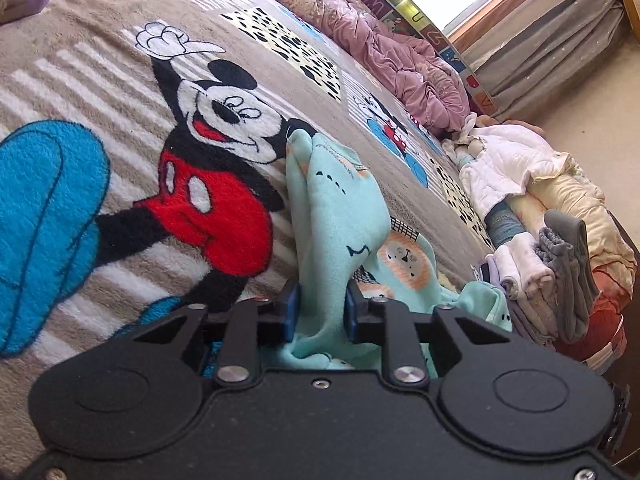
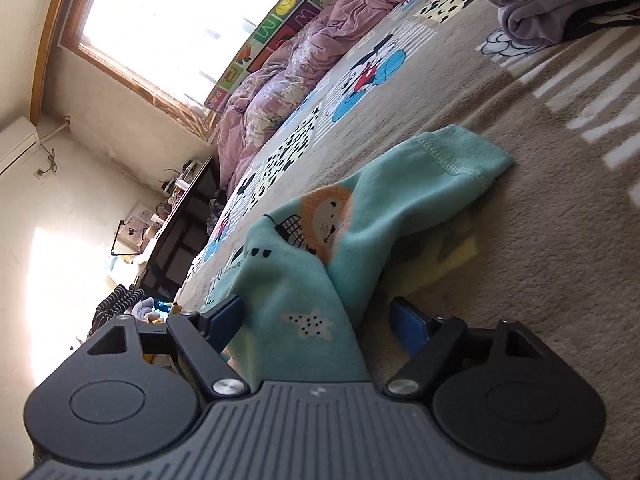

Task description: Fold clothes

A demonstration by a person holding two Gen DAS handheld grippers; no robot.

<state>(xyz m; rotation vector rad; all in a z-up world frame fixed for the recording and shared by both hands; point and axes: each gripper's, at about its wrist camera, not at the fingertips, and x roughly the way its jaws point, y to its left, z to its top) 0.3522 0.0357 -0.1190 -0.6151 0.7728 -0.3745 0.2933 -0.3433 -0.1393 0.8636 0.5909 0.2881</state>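
A mint-green child's garment (image 1: 336,208) with lion prints lies bunched on a beige cartoon-mouse blanket (image 1: 120,60). My left gripper (image 1: 322,308) is shut on a fold of it, the cloth pinched between both blue pads and rising in a ridge ahead. In the right wrist view the same garment (image 2: 360,216) runs from between the fingers to a hemmed cuff on the blanket (image 2: 540,220). My right gripper (image 2: 320,320) stands open around the cloth: the left pad touches it, the right pad is clear of it.
A pink quilt (image 1: 380,40) lines the far side of the bed. Folded clothes (image 1: 540,272) and a white jacket (image 1: 508,160) are stacked at the right edge. Lavender folded cloth (image 2: 560,12) lies further up the bed. Something yellow (image 2: 452,256) shows beneath the garment. A dark desk (image 2: 180,220) stands beside the bed.
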